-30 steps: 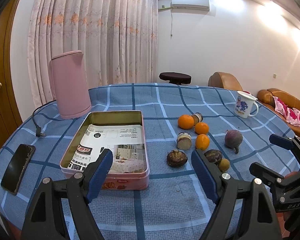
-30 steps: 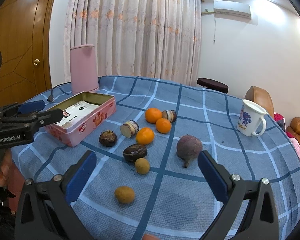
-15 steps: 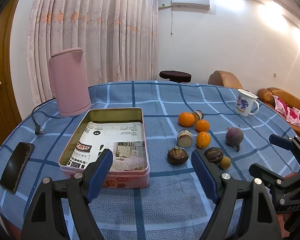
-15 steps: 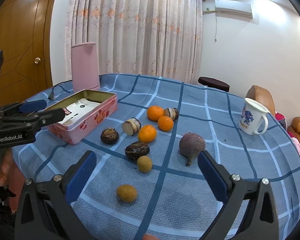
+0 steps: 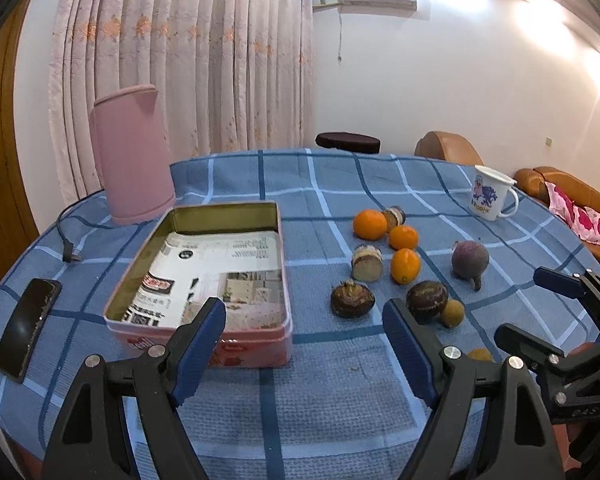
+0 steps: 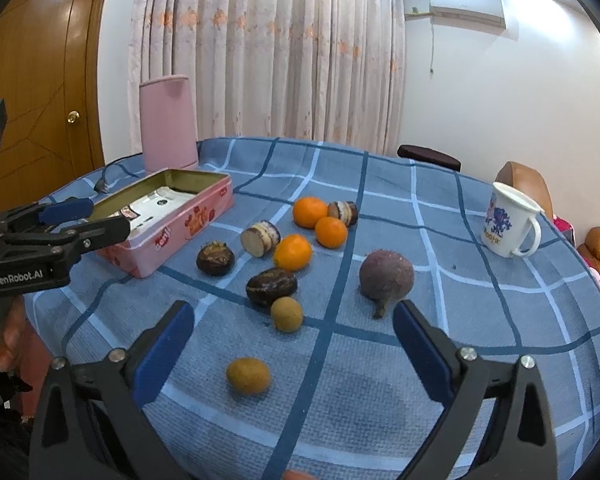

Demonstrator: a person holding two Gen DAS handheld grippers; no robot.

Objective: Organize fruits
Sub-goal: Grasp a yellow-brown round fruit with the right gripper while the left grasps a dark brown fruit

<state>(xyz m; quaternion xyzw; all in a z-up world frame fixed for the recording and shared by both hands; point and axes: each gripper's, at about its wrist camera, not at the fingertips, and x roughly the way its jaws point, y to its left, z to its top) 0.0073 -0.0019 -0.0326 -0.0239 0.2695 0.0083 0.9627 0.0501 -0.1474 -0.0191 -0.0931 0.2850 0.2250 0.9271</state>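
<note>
The right tool (image 6: 294, 344) has just been closing a touch, yet its jaws stand wide with nothing between them; the small tan round fruit (image 6: 248, 375) lies on the blue checked surface (image 6: 480, 320) just ahead of it, at seven o'clock from the fruit cluster. I judge a first pick is starting. The left tool (image 5: 304, 344) gapes wide, empty, before the open pink rectangular tin (image 5: 204, 332). The left view alone shows the black phone (image 5: 28, 332) at nine o'clock, while that near fruit shows plainly only from the right.

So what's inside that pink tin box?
The pink tin holds only a printed paper sheet lying flat on its bottom, no fruit. Whatever lies under that sheet is hidden.
</note>
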